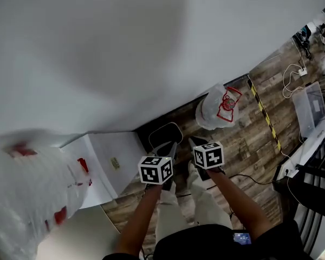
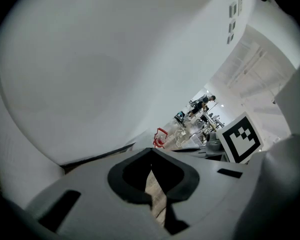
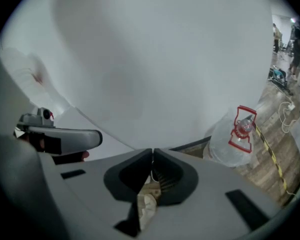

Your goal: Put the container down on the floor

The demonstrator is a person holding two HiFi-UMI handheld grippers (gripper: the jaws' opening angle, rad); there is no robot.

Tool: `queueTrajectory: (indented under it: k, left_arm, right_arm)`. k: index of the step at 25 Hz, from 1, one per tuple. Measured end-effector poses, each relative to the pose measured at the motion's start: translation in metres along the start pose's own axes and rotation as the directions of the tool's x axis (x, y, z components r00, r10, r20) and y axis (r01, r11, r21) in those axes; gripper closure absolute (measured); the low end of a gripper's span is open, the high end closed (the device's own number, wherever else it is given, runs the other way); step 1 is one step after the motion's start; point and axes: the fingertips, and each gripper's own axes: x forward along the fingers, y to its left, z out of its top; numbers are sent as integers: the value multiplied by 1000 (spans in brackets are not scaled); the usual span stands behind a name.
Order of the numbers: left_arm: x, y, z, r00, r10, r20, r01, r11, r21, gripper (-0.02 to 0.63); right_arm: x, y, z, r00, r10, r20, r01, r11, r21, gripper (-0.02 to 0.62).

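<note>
The container (image 1: 215, 110) is a big, rounded jug of cloudy clear plastic with a red carrying frame around its neck. It sits on the wood-plank floor (image 1: 249, 150) at the foot of the white wall (image 1: 124, 47), just beside a strip of yellow-and-black tape (image 1: 263, 116). It is well apart from both claws: the left gripper (image 2: 151, 150) and the right gripper (image 3: 152, 152) each have their dark jaws pressed together at the tips with nothing between them.
</note>
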Motion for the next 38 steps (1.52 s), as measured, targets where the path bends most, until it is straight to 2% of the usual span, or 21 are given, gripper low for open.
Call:
queueTrajectory:
  k: [8, 15, 21, 27, 31, 38]
  left_arm:
    - [-42, -29, 51, 997, 23, 72, -26, 999, 39, 592]
    - [-84, -65, 97, 981, 19, 195, -33, 997, 67, 592]
    - [-117, -101, 123, 964, 28, 264, -67, 988, 140, 592]
    - [-146, -134, 159, 942, 18, 335, -81, 981, 176, 592]
    - [-166, -155, 162, 920, 9, 392, -87, 980, 181, 592]
    - [-192, -191, 178, 883, 18, 470, -110, 979, 169, 592]
  right_arm:
    - [-55, 39, 56, 993, 50, 107, -48, 999, -23, 558]
    - [-114, 68, 106, 964, 129, 232, -112, 990, -87, 558]
    - [-157, 81, 124, 960, 134, 246, -110, 988, -106, 558]
    - [-202, 99, 174, 919, 187, 347, -144, 979, -147, 558]
    - [-228, 112, 186, 887, 238, 397, -163, 963, -213, 558]
    - [-269, 119, 200, 859, 286, 424, -178, 945, -275, 558]
